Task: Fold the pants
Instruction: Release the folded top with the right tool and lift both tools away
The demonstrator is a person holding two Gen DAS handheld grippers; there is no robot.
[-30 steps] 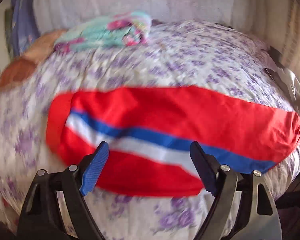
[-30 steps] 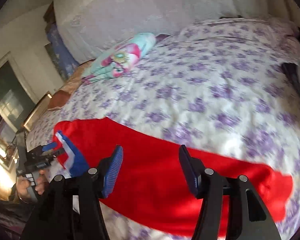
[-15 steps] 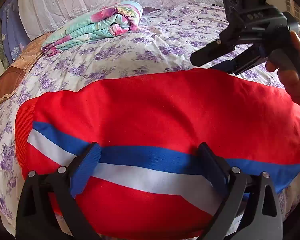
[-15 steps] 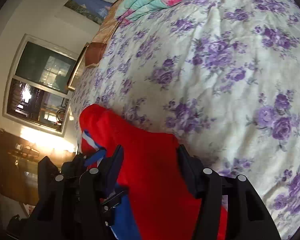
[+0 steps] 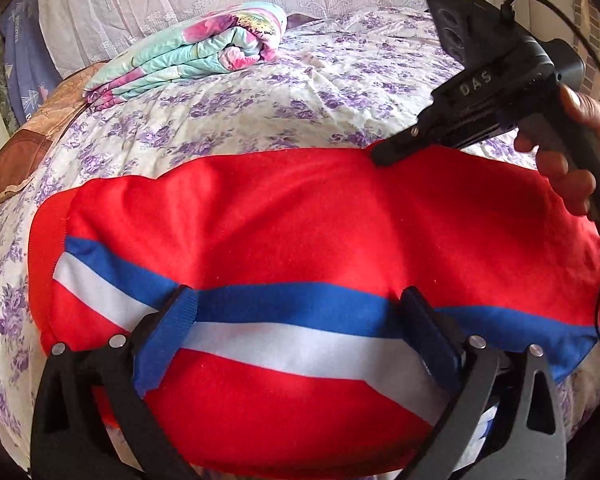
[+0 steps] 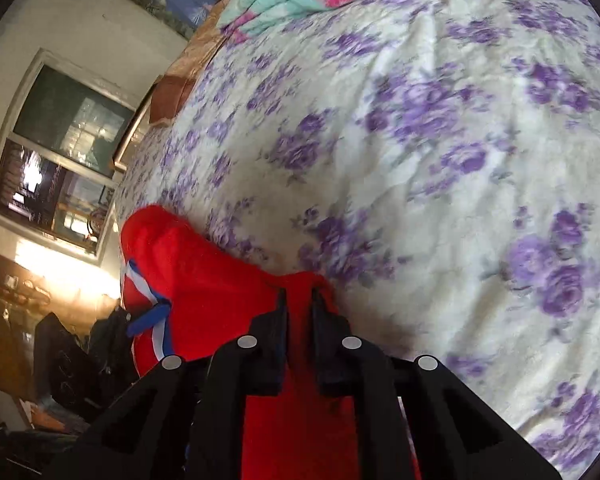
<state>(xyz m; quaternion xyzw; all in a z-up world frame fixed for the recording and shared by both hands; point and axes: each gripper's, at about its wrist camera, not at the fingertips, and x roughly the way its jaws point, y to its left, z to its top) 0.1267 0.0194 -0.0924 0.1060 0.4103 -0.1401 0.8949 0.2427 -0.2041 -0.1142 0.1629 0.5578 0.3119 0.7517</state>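
Pinching the red pants (image 6: 220,300), right gripper (image 6: 299,304) fingers narrow; left gripper (image 5: 300,320) apparently wide.

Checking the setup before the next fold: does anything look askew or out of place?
Nothing stands out. The red pants lie flat on the floral bedsheet, right gripper pinching their far edge, left gripper open over the stripe.
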